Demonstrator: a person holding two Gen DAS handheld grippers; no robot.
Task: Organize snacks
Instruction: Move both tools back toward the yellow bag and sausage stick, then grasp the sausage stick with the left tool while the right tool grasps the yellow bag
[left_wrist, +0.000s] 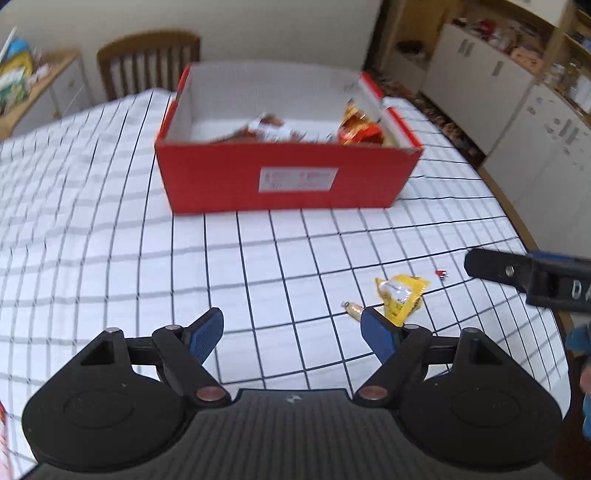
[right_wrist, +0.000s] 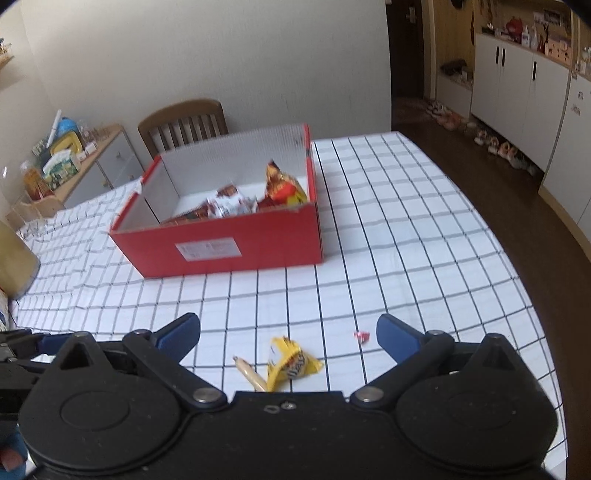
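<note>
Both hand-held grippers hung over the table with jaws spread wide and nothing between them: the left hand-held gripper (left_wrist: 291, 334) and the right hand-held gripper (right_wrist: 288, 338). A yellow snack packet (right_wrist: 291, 363) lay on the checked cloth just ahead of the right one, between its blue pads and near the base; from the left wrist view it sat just beyond the right-hand pad. A small tan stick snack (right_wrist: 251, 373) lay touching or just beside the packet, and a tiny red candy (right_wrist: 362, 336) lay near the right pad. Farther off stood the red box (right_wrist: 236, 251), open-topped, with several packets inside. Bare cloth lay between the loose snacks and the box. The table (right_wrist: 424, 240) edge curved close on the right, with dark floor beyond it. A wooden chair (right_wrist: 184, 122) stood behind the box.
</note>
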